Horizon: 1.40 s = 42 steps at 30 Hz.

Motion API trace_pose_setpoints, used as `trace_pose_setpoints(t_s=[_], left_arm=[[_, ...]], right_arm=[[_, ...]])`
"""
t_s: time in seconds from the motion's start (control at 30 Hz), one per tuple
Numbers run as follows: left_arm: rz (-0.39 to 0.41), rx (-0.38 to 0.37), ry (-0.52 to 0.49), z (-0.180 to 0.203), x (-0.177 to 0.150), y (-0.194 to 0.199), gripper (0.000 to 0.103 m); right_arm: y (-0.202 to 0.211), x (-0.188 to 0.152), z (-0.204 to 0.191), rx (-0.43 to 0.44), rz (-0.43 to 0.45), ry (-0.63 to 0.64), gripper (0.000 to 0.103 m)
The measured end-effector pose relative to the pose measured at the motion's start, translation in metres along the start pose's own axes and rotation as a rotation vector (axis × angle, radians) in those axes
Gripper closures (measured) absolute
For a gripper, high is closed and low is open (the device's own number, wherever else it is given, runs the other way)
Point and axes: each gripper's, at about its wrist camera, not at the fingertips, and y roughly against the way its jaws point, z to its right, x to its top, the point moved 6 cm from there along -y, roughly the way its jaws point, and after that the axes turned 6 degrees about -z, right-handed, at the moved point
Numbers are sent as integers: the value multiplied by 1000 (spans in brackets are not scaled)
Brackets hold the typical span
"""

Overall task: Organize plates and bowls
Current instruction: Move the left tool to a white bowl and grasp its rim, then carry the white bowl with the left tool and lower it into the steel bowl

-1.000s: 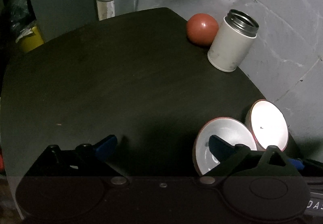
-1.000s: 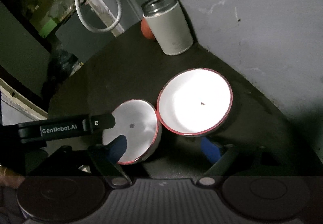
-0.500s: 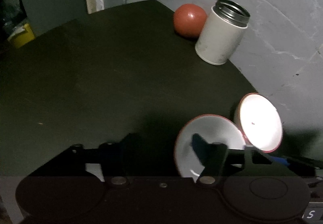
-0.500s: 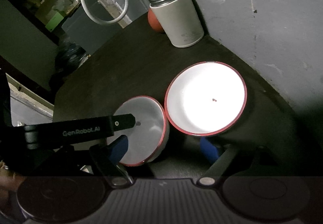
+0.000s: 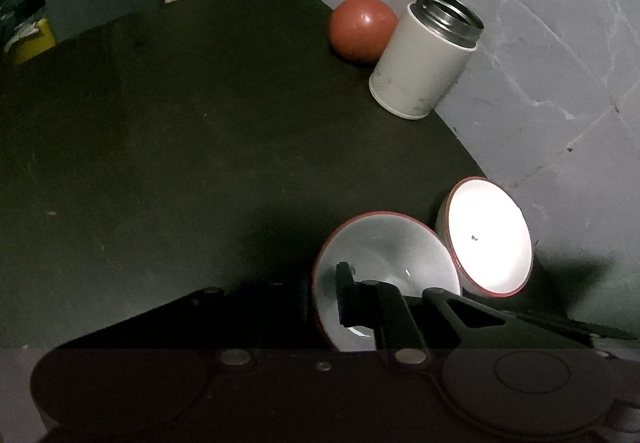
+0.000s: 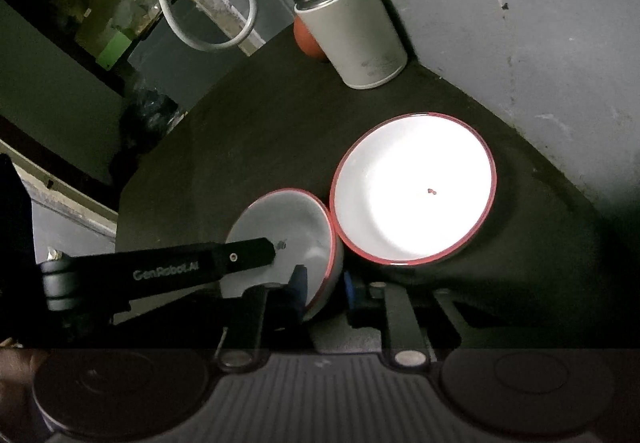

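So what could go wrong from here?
1. The right tongs pinch only the thin rim of the tilted small bowl, so it may slip or swing when lifted.
2. Its rim looks to be touching the big bowl. A careless lift could knock or chip either one, or shove the big bowl along the table.

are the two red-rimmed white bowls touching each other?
Touching. In the right wrist view the smaller red-rimmed white bowl meets the rim of the larger red-rimmed white bowl, no dark table between them.
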Motion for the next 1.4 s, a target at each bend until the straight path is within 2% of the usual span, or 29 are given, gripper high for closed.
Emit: trace_pose_setpoints(t_s=[0.37,0.6,0.8,1.17,1.4], left_arm=[[44,-20,5,-1,-5,16,94],[111,-28,-14,1,-10,49,95],[168,-68,-39,13,-18,84,96],[189,-108,-142,48,-60,130,96],[167,-147,-216,69,-92,138,96]], right_arm=[[12,-2,-2,17,58,-18,85],[34,-4,-17,55,128,-10,86],[69,-11,-26,54,198,8,86],[128,-60,-31,6,263,11,86],[153,-95,-21,-43,284,-24,86]])
